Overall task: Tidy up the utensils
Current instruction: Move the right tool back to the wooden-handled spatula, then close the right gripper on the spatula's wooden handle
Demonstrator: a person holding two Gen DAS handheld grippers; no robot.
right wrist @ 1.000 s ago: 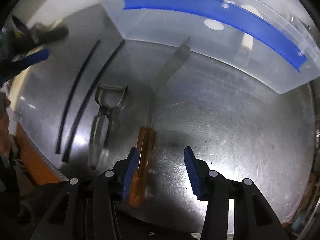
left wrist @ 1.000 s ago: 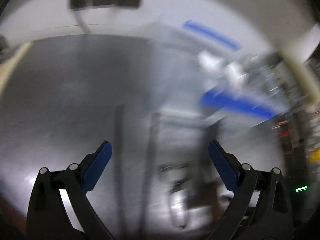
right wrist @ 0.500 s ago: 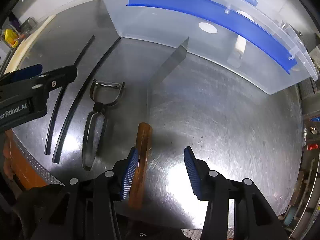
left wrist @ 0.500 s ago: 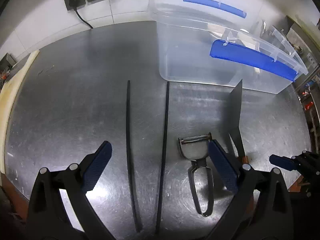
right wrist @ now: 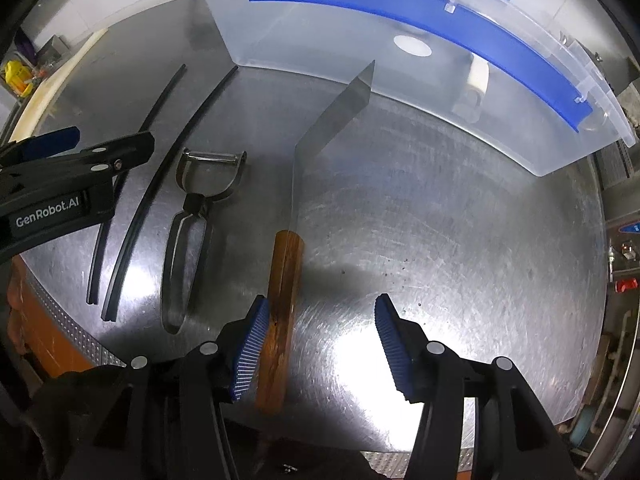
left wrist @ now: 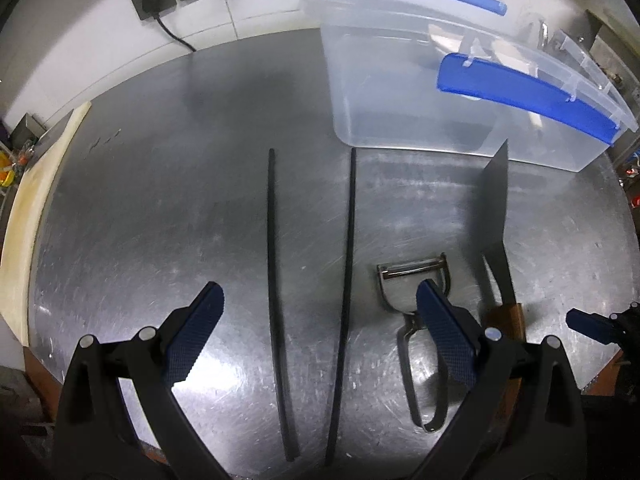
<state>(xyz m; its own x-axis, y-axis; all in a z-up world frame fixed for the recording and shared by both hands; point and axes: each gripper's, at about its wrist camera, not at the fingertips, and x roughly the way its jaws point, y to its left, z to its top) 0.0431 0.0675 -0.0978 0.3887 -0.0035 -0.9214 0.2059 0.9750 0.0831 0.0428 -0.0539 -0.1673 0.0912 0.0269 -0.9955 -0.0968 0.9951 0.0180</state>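
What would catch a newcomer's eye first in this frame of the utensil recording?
The cleaver with a wooden handle lies on the steel table, handle between the opening jaws of the right hand-held gripper. Behind its tip stands a clear bin with blue latches. To the left lie a peeler and two black chopsticks.

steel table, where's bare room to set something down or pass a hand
Free: the wide stretch of table left of the chopsticks, up to the wall; also the patch right of the knife, below the clear bin. Crowded: the chopsticks, peeler and knife lie side by side.
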